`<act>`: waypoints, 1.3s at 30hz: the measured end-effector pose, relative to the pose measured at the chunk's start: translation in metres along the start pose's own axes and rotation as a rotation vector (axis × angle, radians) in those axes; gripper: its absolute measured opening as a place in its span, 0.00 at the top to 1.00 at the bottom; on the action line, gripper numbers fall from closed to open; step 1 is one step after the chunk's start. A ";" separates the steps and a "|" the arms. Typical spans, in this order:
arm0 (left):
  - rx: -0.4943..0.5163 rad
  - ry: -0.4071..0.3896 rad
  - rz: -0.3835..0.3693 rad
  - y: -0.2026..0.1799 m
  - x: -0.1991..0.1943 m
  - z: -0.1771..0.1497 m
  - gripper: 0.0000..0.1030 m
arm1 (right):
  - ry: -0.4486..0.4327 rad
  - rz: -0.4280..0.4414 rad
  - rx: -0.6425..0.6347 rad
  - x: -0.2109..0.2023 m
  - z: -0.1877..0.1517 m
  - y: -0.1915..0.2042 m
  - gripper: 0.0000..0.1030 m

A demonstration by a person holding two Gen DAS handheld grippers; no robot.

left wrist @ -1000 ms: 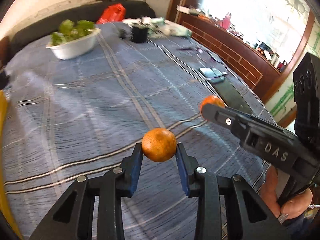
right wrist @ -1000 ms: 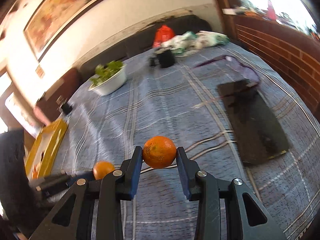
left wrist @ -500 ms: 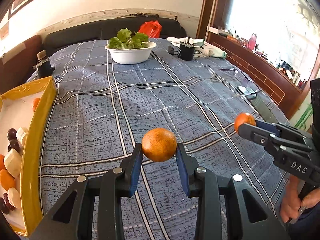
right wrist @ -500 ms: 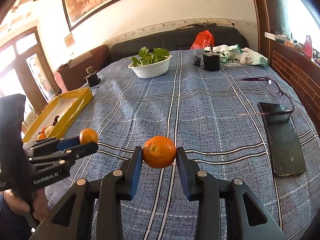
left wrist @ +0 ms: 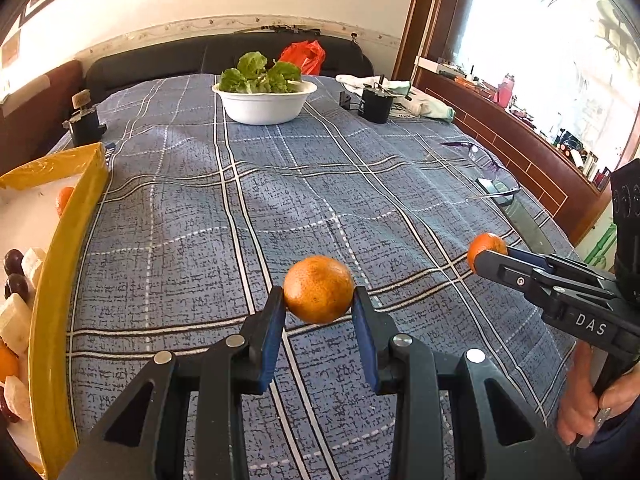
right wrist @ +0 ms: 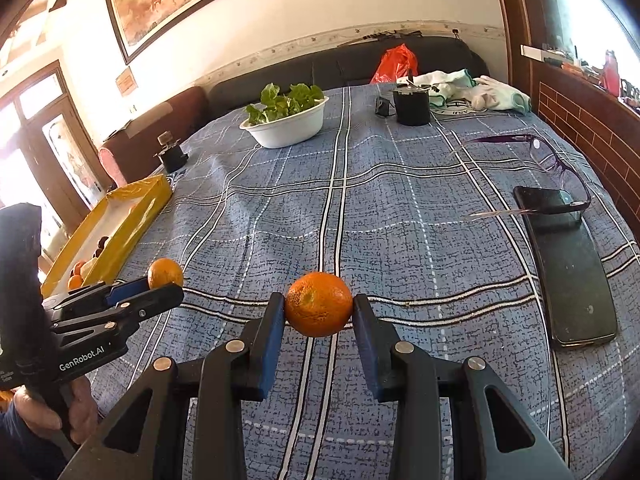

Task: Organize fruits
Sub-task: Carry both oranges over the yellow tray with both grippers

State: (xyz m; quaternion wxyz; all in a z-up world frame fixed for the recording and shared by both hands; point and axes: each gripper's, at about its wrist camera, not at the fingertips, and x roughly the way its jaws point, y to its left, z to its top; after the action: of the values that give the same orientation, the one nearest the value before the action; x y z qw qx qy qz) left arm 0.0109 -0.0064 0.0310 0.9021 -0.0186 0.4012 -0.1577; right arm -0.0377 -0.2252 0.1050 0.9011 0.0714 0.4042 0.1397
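Observation:
My left gripper (left wrist: 319, 312) is shut on an orange tangerine (left wrist: 318, 289) and holds it above the blue plaid cloth. My right gripper (right wrist: 319, 312) is shut on a second tangerine (right wrist: 319, 304), also held above the cloth. In the left wrist view the right gripper and its tangerine (left wrist: 486, 246) are at the right. In the right wrist view the left gripper's tangerine (right wrist: 165, 273) is at the left. A yellow tray (left wrist: 60, 264) with tangerines, banana pieces and dark fruits lies at the left edge; it also shows in the right wrist view (right wrist: 132, 216).
A white bowl of lettuce (left wrist: 264, 98) stands at the far side. A black cup (right wrist: 412, 106), cloths and a red bag are at the back right. Glasses (right wrist: 548, 164) and a phone on a dark board (right wrist: 568, 264) lie at the right. A small black object (left wrist: 84, 122) stands at the far left.
Both grippers have swung left and levelled, each still holding its tangerine. The yellow tray and the bowl have come fully into view.

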 end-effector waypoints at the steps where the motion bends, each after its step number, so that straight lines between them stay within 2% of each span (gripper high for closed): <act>1: -0.001 -0.003 0.005 0.000 0.000 0.000 0.68 | 0.000 0.003 0.002 0.000 0.000 0.000 0.64; 20: 0.005 -0.013 0.005 -0.002 -0.003 0.000 0.68 | 0.015 0.014 0.012 0.003 0.000 -0.003 0.64; 39: 0.007 -0.050 0.077 0.001 -0.007 0.002 0.68 | 0.011 0.024 -0.010 0.002 -0.002 0.002 0.64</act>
State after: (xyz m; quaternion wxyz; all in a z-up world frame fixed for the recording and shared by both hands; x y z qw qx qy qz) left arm 0.0082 -0.0039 0.0368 0.9173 -0.0041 0.3786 -0.1238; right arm -0.0382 -0.2223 0.1026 0.8975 0.0708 0.4077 0.1529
